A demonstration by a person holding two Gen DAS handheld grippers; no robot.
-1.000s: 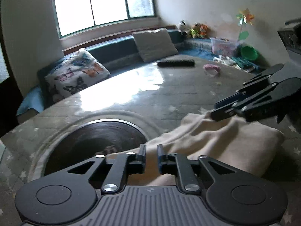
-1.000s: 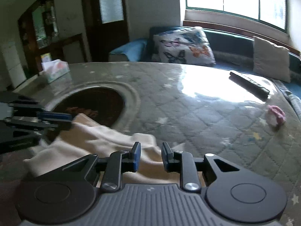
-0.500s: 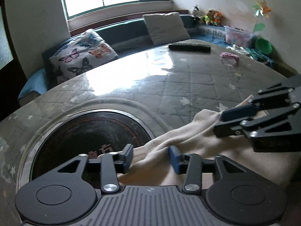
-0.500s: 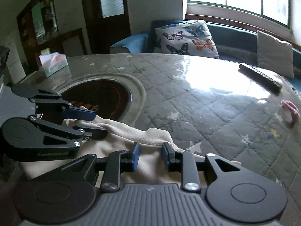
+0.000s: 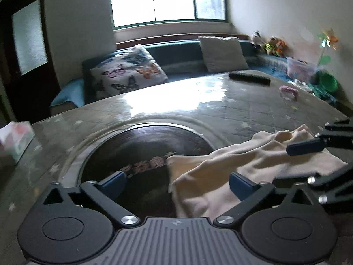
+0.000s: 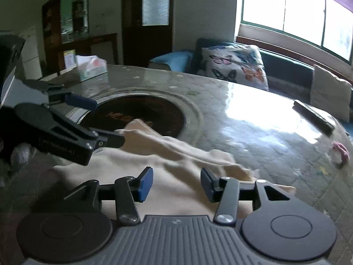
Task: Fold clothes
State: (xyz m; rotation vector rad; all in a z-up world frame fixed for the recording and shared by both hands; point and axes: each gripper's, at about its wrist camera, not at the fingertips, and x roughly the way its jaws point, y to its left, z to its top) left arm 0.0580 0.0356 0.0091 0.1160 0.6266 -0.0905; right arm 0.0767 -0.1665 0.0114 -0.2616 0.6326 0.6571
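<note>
The left hand-held gripper [image 5: 177, 181] has its jaws spread wide and grips nothing; its left blue pad hangs over the dark round inset [image 5: 145, 152] in the worktop [image 5: 220, 106], and its right pad sits over the cream garment [image 5: 231, 165]. The right hand-held gripper [image 6: 176, 183] is also parted, less widely, with the cloth lying loose between and beneath its fingers rather than pinched. The cream garment [image 6: 176, 154] lies crumpled on the near part of the worktop [image 6: 253, 123], a ridge of folds running across it; one corner reaches over the rim of the round inset [image 6: 141, 112], and the rest spreads back toward the near edge. Beyond the cloth the quilted, star-patterned surface stretches bare and glossy under window glare, giving wide room ahead and to the right. A dark remote [image 5: 249, 77] and a small pink item [image 5: 289, 89] lie well apart near the far edge. The left wrist view alone shows the right-hand wall with toys, a plastic box and a pinwheel [image 5: 326, 42], and the right hand-held gripper's fingers [image 5: 306, 148] coming in over the cloth from the right. The right wrist view alone shows a dark door [image 6: 147, 17], shelving, and the left hand-held gripper's fingertip touching or nearly touching the garment corner. A tissue box [image 6: 91, 67] near the left edge and a butterfly cushion [image 6: 236, 66] on the bench behind appear in both.
</note>
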